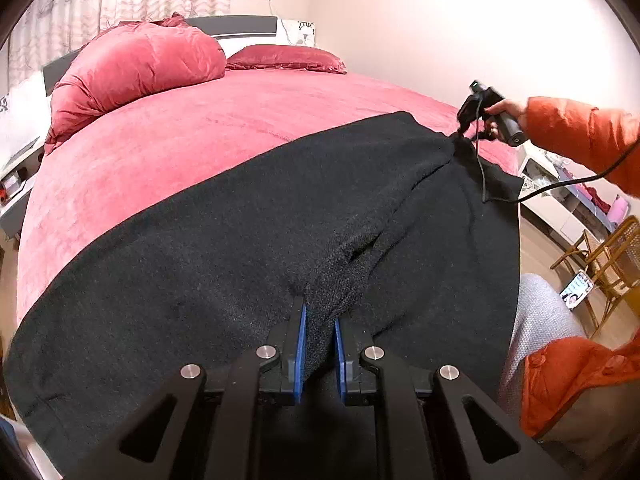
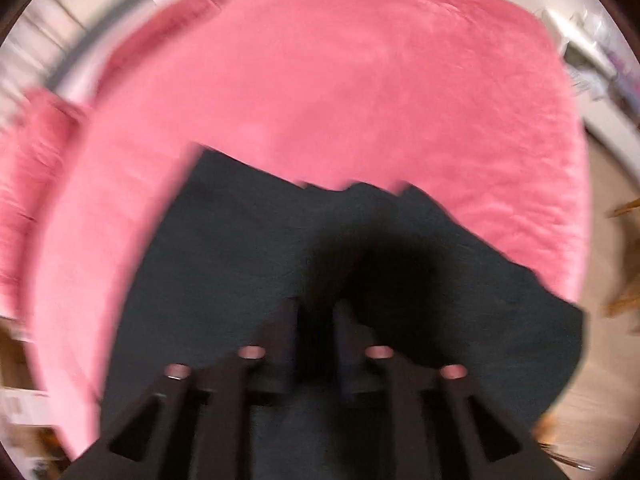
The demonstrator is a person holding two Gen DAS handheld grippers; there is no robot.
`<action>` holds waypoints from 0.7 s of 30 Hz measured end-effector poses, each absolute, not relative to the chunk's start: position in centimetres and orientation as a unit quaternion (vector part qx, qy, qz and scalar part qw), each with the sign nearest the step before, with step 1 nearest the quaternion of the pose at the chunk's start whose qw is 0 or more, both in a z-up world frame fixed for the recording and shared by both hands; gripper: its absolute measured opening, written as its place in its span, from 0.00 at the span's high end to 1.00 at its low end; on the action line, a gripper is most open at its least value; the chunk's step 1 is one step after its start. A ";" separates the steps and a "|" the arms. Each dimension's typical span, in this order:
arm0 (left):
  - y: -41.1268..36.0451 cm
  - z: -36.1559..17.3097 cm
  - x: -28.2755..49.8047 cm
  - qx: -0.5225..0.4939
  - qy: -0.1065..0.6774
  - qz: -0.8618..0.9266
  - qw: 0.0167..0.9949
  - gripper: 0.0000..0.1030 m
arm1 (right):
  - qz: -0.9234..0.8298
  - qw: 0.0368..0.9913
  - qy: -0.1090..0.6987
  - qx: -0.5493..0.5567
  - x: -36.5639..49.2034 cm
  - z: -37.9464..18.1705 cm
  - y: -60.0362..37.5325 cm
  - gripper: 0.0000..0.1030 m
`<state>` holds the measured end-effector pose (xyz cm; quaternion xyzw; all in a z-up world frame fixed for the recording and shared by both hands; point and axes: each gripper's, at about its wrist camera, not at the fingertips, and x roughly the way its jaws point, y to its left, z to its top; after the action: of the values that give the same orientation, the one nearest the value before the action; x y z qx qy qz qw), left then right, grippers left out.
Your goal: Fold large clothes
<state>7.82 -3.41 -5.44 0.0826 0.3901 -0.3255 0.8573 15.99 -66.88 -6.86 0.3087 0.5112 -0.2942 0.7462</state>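
Note:
A large black knitted garment lies spread across the near part of a pink bed. My left gripper is shut on a bunched fold of it near the front edge, with fabric pressed between the blue pads. At the far right, a hand in an orange sleeve holds my right gripper, which pinches the garment's far corner and lifts it into a small peak. The right wrist view is blurred. There, dark cloth fills the gap of my right gripper above the pink bed.
A bundled red duvet and a red pillow lie at the headboard. A black cable trails from the right gripper. Right of the bed are a white shelf, a wooden chair and a phone. A nightstand stands left.

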 end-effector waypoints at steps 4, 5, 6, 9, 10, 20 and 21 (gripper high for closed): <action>-3.7 -5.9 7.7 0.099 0.393 -0.325 0.854 0.88 | -0.344 0.700 0.530 0.333 15.9 -9.3 -67.7 0.62; -3.8 -5.9 7.8 0.099 0.396 -0.324 0.853 0.88 | -0.358 0.683 0.531 0.351 15.9 -9.9 -68.0 0.56; -3.8 -6.0 7.9 0.097 0.398 -0.324 0.853 0.88 | -0.375 0.660 0.540 0.364 15.9 -10.6 -68.3 0.45; -3.9 -6.2 8.1 0.088 0.400 -0.322 0.853 0.88 | -0.401 0.636 0.549 0.366 16.4 -11.9 -68.7 0.36; -3.9 -6.4 8.0 0.086 0.401 -0.321 0.853 0.88 | -0.410 0.642 0.542 0.355 16.4 -11.9 -68.6 0.30; -5.1 -8.0 8.7 0.125 0.396 -0.302 0.858 0.83 | -0.339 0.723 0.518 0.306 15.6 -10.1 -66.0 0.92; -5.0 -8.1 8.6 0.125 0.394 -0.298 0.860 0.83 | -0.327 0.726 0.496 0.346 14.0 -9.4 -66.8 0.92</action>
<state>8.65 -4.97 -8.12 0.1245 0.3942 -0.2977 0.8605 14.04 -66.78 -9.42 0.3464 0.4959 -0.3274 0.7259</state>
